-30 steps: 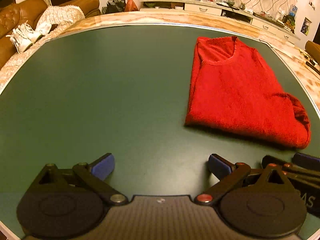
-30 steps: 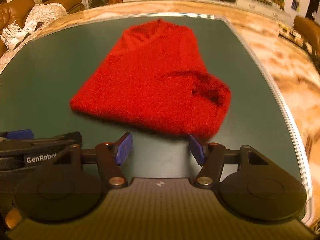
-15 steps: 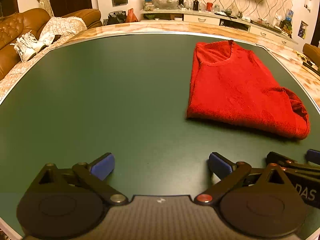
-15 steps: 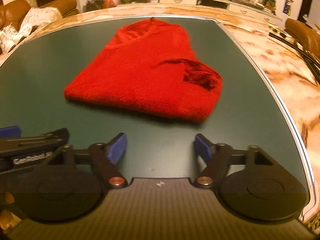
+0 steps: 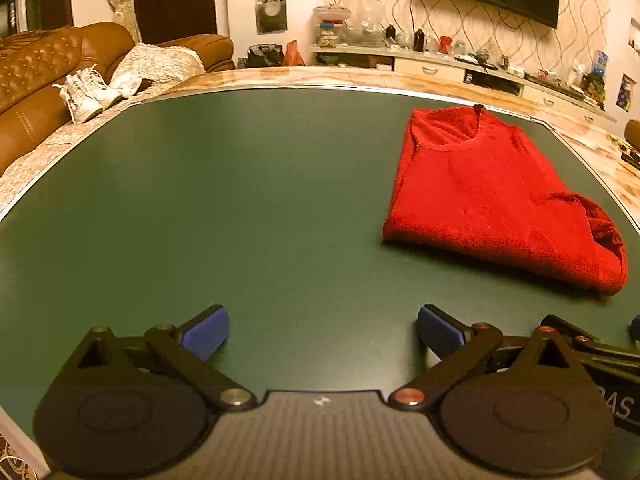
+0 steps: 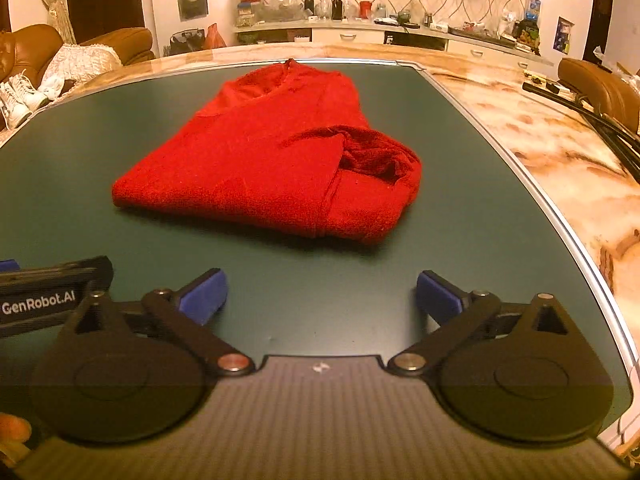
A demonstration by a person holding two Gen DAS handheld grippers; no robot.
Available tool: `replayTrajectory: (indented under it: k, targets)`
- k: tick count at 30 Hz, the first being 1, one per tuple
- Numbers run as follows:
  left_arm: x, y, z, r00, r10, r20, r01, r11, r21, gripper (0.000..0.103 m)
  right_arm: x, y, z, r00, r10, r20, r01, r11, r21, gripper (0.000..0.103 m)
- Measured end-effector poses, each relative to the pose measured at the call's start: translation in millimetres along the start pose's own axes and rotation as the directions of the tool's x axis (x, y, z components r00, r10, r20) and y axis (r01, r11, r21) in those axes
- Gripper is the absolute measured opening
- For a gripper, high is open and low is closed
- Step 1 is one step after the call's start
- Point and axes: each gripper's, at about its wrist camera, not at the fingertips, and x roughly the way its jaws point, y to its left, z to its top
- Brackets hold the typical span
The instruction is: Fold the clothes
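Note:
A red knitted sweater [image 5: 480, 184] lies folded on the green table top [image 5: 240, 200], neckline at the far end, a rolled cuff at its near right corner. It also shows in the right wrist view [image 6: 272, 160]. My left gripper [image 5: 323, 330] is open and empty, near the table's front edge, left of the sweater. My right gripper [image 6: 318, 294] is open and empty, a short way in front of the sweater's near edge. The two grippers are side by side; part of the left one [image 6: 52, 292] shows in the right wrist view.
The table has a metal rim and a marble border [image 6: 560, 152]. A brown sofa with white shoes [image 5: 84, 92] stands at the left. A cabinet with bottles and jars [image 6: 360, 12] runs along the back wall. Black cables [image 6: 592, 116] lie on the marble at right.
Both grippers have drawn back and tilted up from the sweater, and the right one has opened wider. The sweater has not moved.

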Motion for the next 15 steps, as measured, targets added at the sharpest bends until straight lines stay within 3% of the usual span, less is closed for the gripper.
replayTrajectory:
  k: [15]
  targets:
    - [-4.0,3.1,-7.9,1.0,-0.002,0.028,0.002,1.0,0.003,0.103,4.1,0.0,-2.9,0.999,0.017,0.05,-0.016,1.0,-0.019,0.103]
